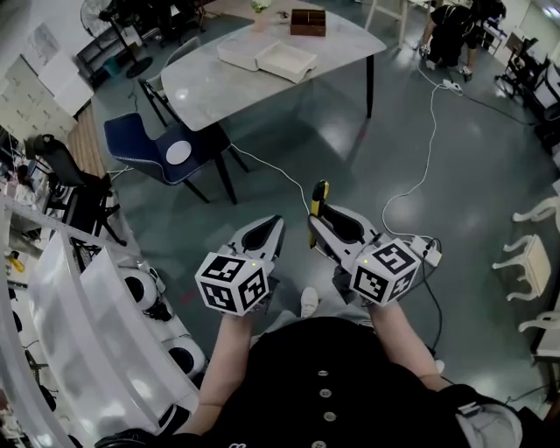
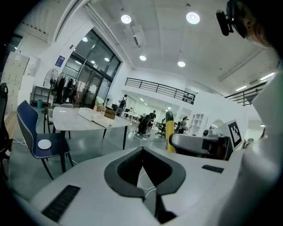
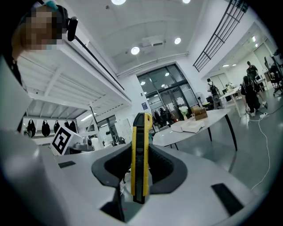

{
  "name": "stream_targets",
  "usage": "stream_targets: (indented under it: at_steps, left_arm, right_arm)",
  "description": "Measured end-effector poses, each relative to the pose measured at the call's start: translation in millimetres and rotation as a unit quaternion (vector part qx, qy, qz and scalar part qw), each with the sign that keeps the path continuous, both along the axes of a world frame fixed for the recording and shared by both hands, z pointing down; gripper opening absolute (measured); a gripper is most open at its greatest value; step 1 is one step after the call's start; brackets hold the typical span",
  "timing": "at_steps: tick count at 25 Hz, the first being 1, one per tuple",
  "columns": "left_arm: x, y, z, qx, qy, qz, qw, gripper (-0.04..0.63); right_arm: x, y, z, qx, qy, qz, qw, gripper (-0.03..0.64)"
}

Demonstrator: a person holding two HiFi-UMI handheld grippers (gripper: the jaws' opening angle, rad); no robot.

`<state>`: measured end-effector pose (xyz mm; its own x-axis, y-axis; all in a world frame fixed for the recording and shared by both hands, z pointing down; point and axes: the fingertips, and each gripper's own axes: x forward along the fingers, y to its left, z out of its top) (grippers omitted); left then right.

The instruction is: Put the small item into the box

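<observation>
My right gripper [image 1: 315,220] is shut on a yellow and black utility knife [image 1: 319,198], which stands upright between the jaws and sticks out past their tips. The right gripper view shows the knife [image 3: 140,154] clamped in the middle of the gripper [image 3: 140,146]. My left gripper [image 1: 277,221] is beside it, shut and empty, its tips touching [image 2: 142,148]. Both are held in front of the person's body over the floor. An open white box [image 1: 280,59] lies on the grey table [image 1: 350,39] far ahead, with a small brown box [image 1: 308,22] behind it.
A blue chair [image 1: 162,149] with a white disc on its seat stands at the table's near left. A white cable [image 1: 427,149] runs across the floor. White chairs [image 1: 529,258] are at the right, white shelves [image 1: 79,332] at the left. People [image 1: 455,31] stand beyond the table.
</observation>
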<state>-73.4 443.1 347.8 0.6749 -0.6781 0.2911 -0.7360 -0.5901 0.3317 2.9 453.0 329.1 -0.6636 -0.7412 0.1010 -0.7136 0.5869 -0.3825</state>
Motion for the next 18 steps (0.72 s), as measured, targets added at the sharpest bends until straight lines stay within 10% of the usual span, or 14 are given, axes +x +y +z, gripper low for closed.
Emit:
stream_targets:
  at_steps: [18]
  left_arm:
    - [44.1, -62.9, 22.3, -0.013, 0.010, 0.008, 0.9998, 0.017]
  right_arm:
    - [42.7, -60.8, 24.3, -0.025, 0.000, 0.009, 1.000, 0.120]
